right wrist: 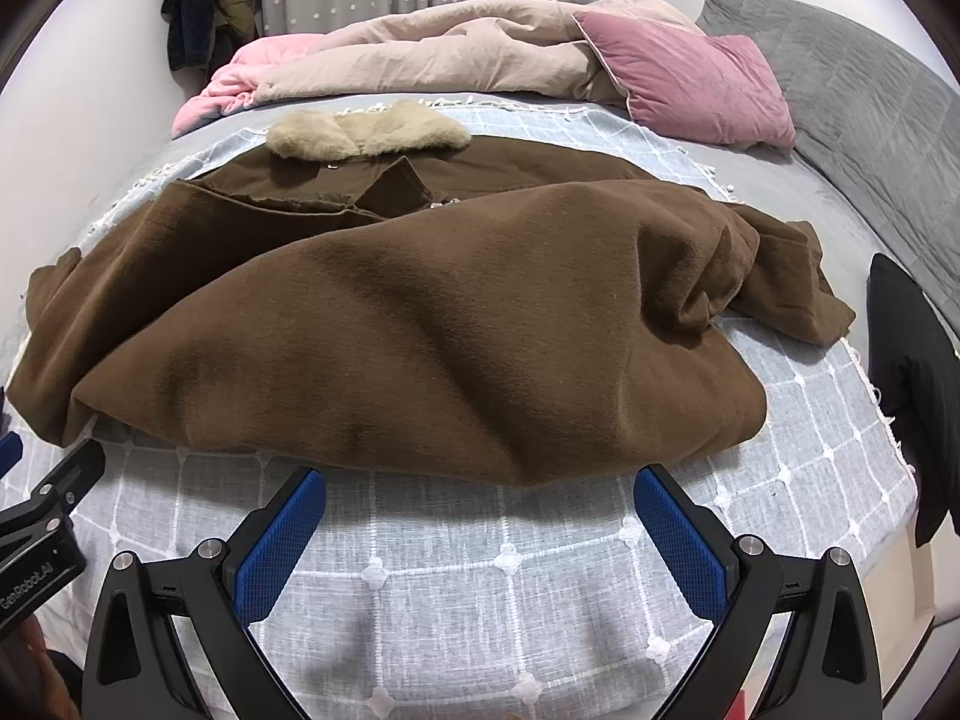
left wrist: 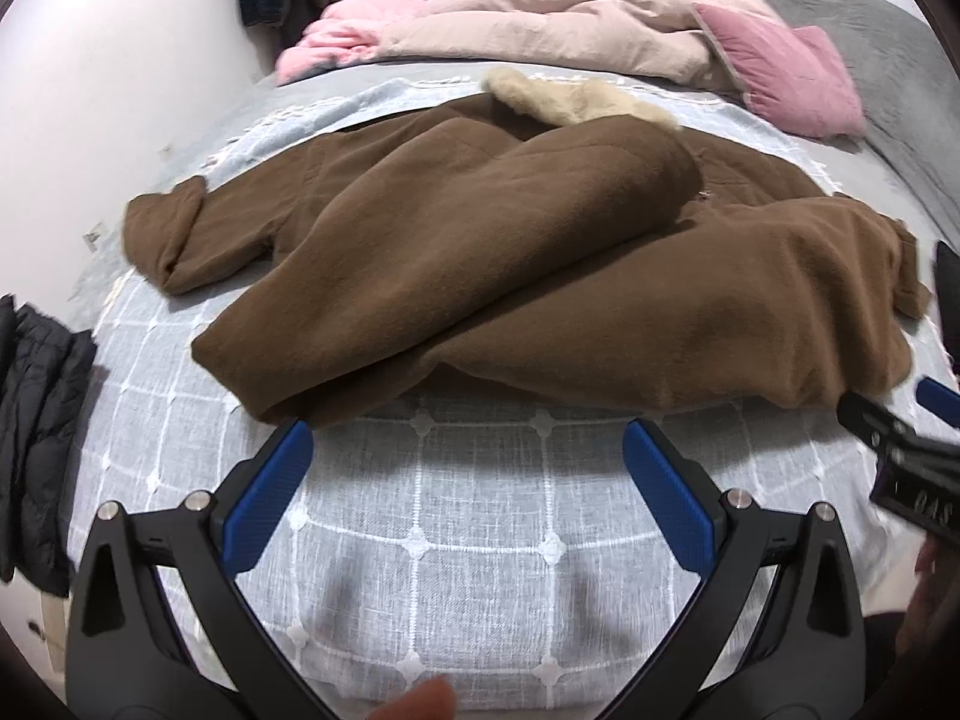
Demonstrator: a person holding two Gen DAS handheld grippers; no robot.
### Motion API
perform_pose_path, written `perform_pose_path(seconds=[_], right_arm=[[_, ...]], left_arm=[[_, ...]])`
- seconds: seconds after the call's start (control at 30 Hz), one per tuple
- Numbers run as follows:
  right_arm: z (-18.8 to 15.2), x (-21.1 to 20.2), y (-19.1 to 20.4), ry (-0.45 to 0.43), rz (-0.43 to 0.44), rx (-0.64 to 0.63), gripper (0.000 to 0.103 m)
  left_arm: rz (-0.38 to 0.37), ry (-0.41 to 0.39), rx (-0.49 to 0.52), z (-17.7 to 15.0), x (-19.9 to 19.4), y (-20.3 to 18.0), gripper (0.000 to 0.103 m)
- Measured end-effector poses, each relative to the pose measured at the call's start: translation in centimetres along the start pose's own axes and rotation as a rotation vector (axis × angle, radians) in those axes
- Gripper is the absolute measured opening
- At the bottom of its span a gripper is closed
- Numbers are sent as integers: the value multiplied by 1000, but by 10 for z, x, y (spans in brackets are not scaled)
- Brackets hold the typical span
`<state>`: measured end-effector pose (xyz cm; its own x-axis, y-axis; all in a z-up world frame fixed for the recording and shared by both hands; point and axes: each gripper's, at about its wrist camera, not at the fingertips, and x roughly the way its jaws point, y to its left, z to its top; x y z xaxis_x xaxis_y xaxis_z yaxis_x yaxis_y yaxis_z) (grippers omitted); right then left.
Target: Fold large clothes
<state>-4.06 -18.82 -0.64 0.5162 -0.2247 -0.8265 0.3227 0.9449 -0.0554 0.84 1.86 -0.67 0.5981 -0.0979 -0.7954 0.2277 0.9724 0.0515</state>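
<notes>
A large brown coat (left wrist: 510,264) with a beige fur collar (left wrist: 576,99) lies across the bed, its sides folded over the middle. It also shows in the right wrist view (right wrist: 420,312), collar (right wrist: 366,132) at the far end. My left gripper (left wrist: 468,450) is open and empty, just in front of the coat's near hem. My right gripper (right wrist: 480,498) is open and empty, also just short of the hem. The right gripper's body shows at the right edge of the left wrist view (left wrist: 900,450); the left gripper's body shows at the left edge of the right wrist view (right wrist: 42,528).
A light blue checked blanket (left wrist: 456,510) covers the bed under the coat. A pink and beige duvet (right wrist: 420,54) and a pink pillow (right wrist: 690,78) lie at the far end. A black jacket (left wrist: 36,420) hangs at the left, a black garment (right wrist: 918,372) at the right.
</notes>
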Motion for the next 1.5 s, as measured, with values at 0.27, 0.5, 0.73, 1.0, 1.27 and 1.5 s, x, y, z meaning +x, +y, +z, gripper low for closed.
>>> perform_pose_path(seconds=[0.27,0.5,0.73,1.0,1.27,1.5], right_arm=[[28,-9,-74,-24,120,222,103],[82,2,-146,-9,210,407,103],[71,92,-192,141,467,619,103],[92,126,-226,56,593,757,97],[99,147,-209,56,542,661,28],[88,74,-205,-108,579,574,20]], left_arm=[[-74,-17,-14,36,-6,42,103],[-107,-22,-11,86,29,61,103],[-336,-6,-53,87,89,69,96],[-615,55,-264,97,132,83,76],[-553,16,-269,96,107,84,14],[-507,-146,-204,69,24,103,11]])
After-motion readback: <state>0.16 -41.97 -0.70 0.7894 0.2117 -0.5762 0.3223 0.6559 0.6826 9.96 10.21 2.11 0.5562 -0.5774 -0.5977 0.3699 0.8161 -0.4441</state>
